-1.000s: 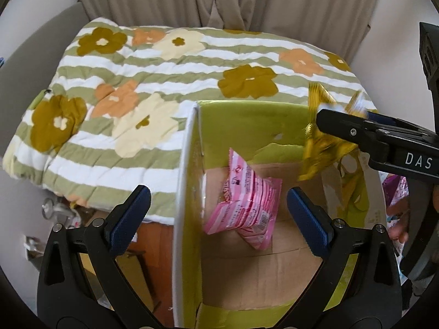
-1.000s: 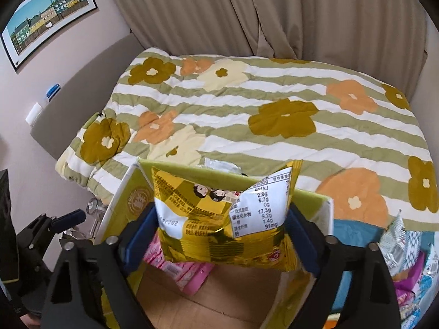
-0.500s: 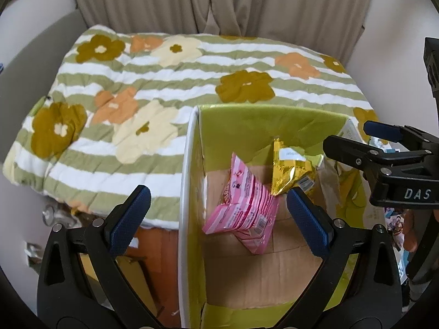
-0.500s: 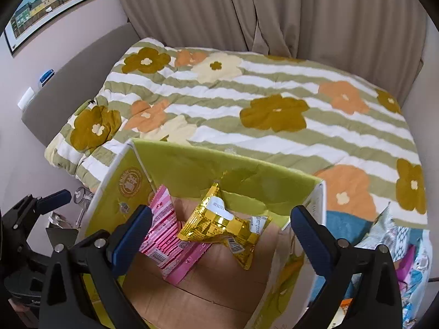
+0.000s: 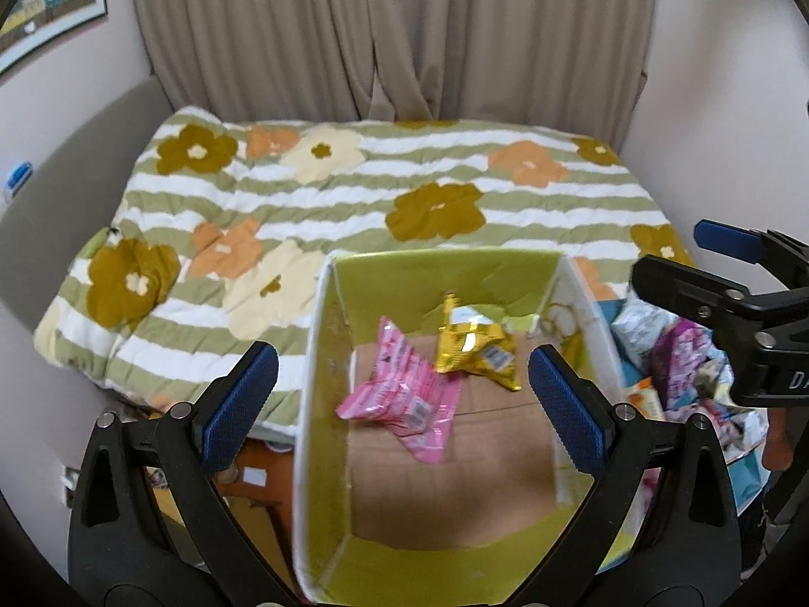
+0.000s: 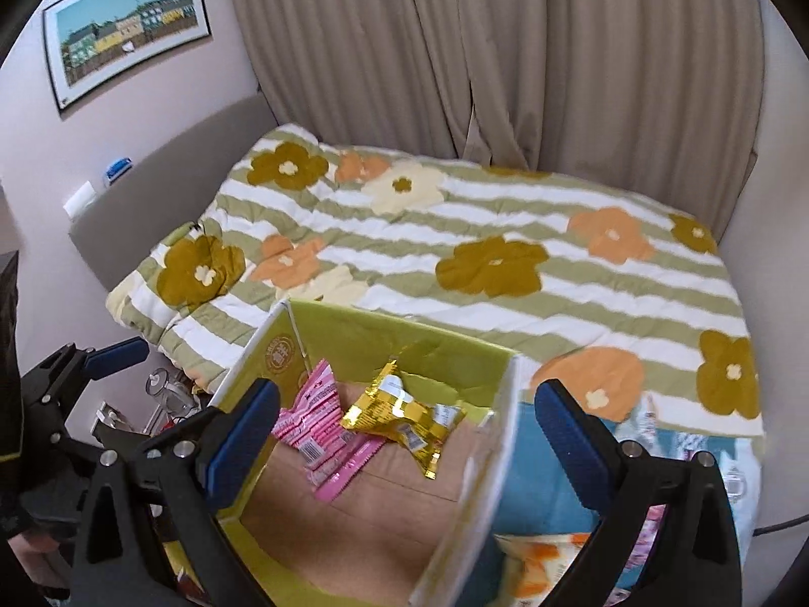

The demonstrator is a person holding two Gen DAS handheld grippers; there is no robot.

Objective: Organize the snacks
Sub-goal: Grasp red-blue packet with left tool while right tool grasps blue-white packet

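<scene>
A green cardboard box [image 5: 445,268] [image 6: 404,334] stands open at the foot of the bed. On its brown floor lie a pink snack packet [image 5: 404,394] [image 6: 318,430] and a gold snack packet [image 5: 475,354] [image 6: 404,415], touching each other. My left gripper [image 5: 399,394] is open and empty above the box's near left side. My right gripper [image 6: 404,435] is open and empty above the box's right wall; in the left wrist view it shows at the right edge [image 5: 728,273]. A pile of loose snack packets [image 5: 677,354] [image 6: 556,566] lies right of the box.
A bed with a green striped floral quilt [image 5: 354,192] [image 6: 480,253] fills the space behind the box. Beige curtains [image 6: 505,50] hang behind it. A framed picture [image 6: 126,25] hangs on the left wall. Clutter on the floor [image 6: 167,394] sits left of the box.
My right gripper opened and let the gold packet drop into the box beside the pink one, then drew back to the right. My left gripper pulled back and up slightly.
</scene>
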